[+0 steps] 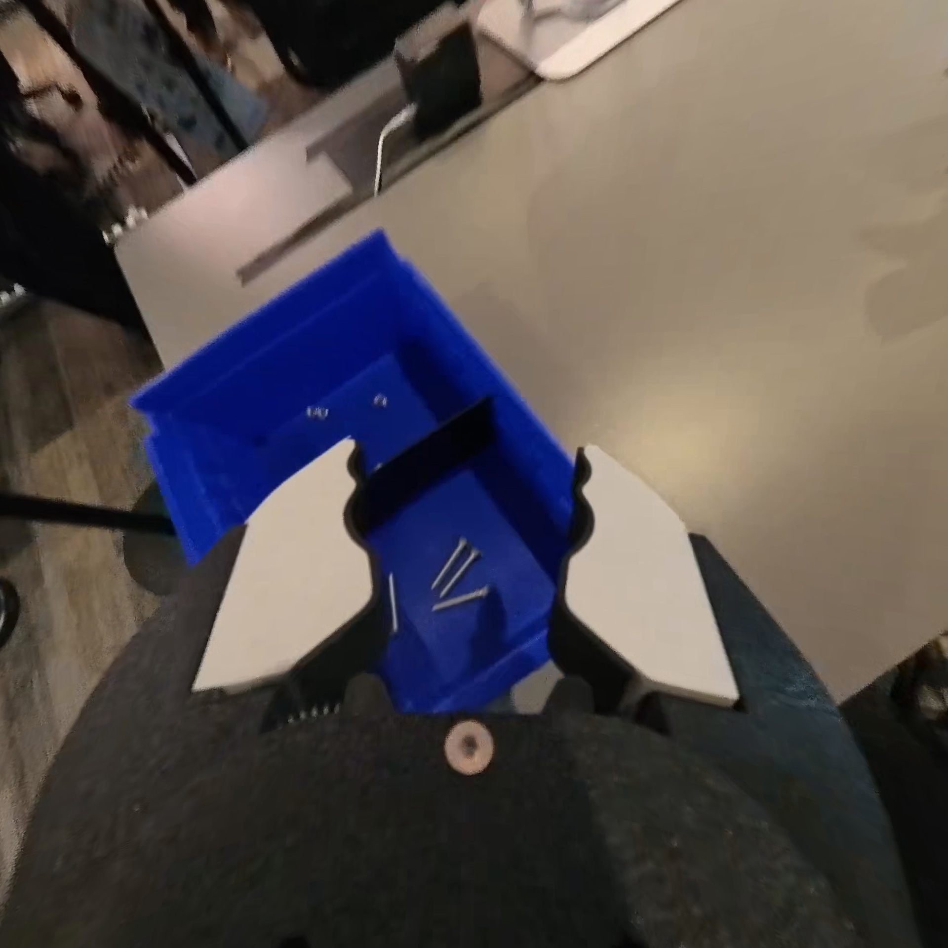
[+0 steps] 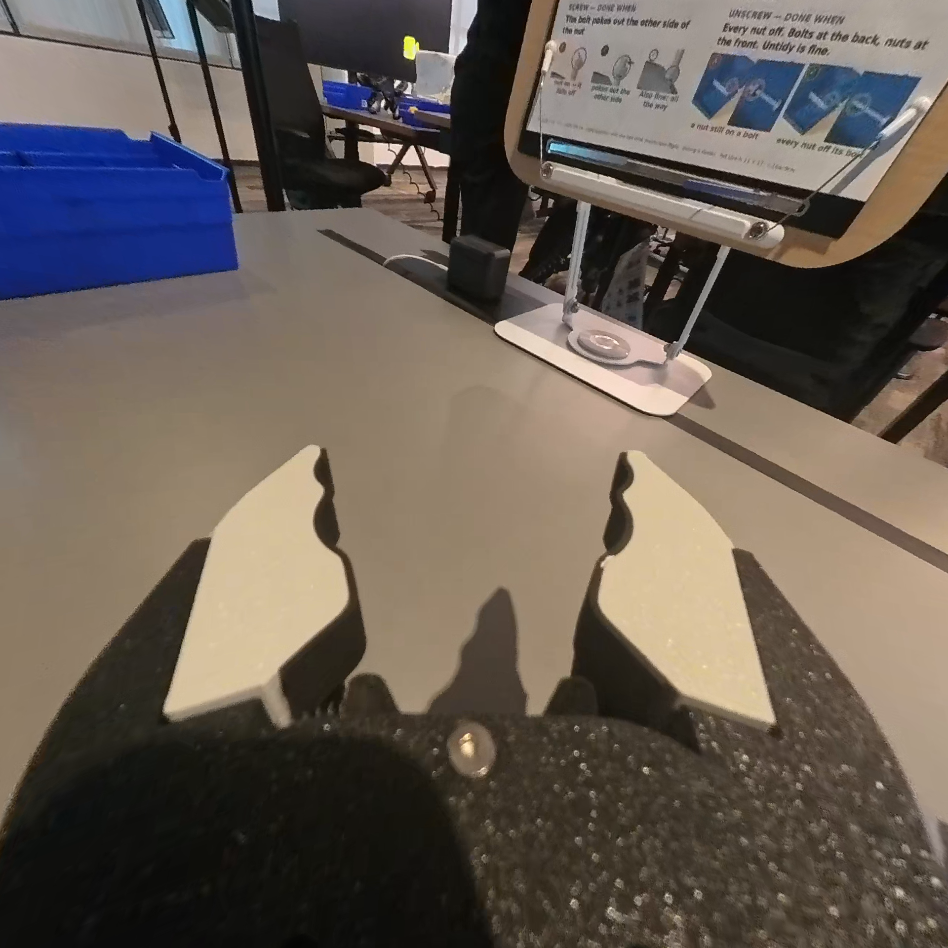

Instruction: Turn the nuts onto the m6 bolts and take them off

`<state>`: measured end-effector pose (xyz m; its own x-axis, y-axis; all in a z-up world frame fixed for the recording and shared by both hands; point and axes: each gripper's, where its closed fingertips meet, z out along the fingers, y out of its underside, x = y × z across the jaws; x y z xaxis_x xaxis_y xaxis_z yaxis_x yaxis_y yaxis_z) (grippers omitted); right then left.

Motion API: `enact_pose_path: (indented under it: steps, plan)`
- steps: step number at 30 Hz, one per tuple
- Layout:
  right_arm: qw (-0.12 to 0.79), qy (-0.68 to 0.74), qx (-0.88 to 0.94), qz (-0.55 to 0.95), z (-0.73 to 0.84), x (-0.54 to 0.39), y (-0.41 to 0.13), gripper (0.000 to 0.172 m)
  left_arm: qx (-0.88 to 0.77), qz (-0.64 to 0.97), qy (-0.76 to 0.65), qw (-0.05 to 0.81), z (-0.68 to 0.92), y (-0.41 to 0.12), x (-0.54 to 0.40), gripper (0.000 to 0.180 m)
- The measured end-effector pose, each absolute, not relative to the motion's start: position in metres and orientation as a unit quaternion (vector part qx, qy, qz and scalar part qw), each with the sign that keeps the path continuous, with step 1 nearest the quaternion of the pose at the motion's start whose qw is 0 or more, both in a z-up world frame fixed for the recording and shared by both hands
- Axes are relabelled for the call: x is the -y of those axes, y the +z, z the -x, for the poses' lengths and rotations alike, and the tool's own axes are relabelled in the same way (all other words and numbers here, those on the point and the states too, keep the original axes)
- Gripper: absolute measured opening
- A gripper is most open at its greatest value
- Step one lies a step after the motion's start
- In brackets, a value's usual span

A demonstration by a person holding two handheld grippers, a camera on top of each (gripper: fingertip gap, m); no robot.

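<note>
Both sets of jaws wide apart, nothing gripped. Left gripper [image 1: 467, 456] hangs over the blue bin [image 1: 287, 359], fingers spread above it w/ no pad touching a thing. Right gripper [image 2: 472, 459] sits low over bare grey table [image 2: 461, 359], nothing between its fingers either.

Bin's split by a black divider [image 1: 431, 461]. Near side: a few slim bolts [image 1: 456, 569] lying loose on the floor of the compartment, some crossing each other. Far side: small shiny nuts [image 1: 318, 412], a pair together, one more [image 1: 380, 400] just beside. Left view is blurred, so can't count exactly. From the right wrist cam the bin shows at far left, well apart; a tablet on a stand [image 2: 605, 354] is ahead.

Handling, my guess: bolts are light, stiff steel, smooth, prob. slippery, and they'll roll or skid on plastic. Best take one mid-shank, pads across it, thread end free. Pick the one lying apart at left, not the crossed ones. Nuts are tiny, hard to pinch; grip across the flats, else they'll pop out. Bin walls may crowd my fingers.
</note>
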<state>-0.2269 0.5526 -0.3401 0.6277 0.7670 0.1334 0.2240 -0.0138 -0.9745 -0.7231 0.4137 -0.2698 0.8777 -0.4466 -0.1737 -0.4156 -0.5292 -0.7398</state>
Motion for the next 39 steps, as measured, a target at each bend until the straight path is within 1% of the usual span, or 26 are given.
enact_pose_path:
  steps: [4,10,18,21,31,38,39]
  plan:
    - [0.595,0.234,0.375,0.671,0.229,-0.550,-0.342,0.090,-0.226,0.909,-0.017,0.351,0.759,-0.302,-0.401,0.068]
    - [0.589,0.232,0.380,0.675,0.230,-0.549,-0.346,0.090,-0.210,0.951,0.009,0.225,0.798,-0.353,-0.385,0.052]
    - [0.587,0.231,0.387,0.673,0.232,-0.548,-0.347,0.089,-0.203,0.970,0.007,0.138,0.819,-0.382,-0.379,0.027]
    - [0.584,0.233,0.387,0.674,0.233,-0.548,-0.348,0.089,-0.194,0.974,0.007,0.116,0.821,-0.392,-0.380,0.024]
    - [0.582,0.234,0.392,0.673,0.234,-0.547,-0.348,0.088,-0.189,0.981,0.044,0.028,0.834,-0.427,-0.382,0.024]
    - [0.582,0.234,0.393,0.672,0.234,-0.547,-0.348,0.088,-0.165,0.985,0.041,-0.008,0.840,-0.442,-0.385,0.018]
    - [0.582,0.234,0.392,0.672,0.234,-0.547,-0.348,0.088,-0.161,0.986,0.034,-0.008,0.839,-0.443,-0.386,0.013]
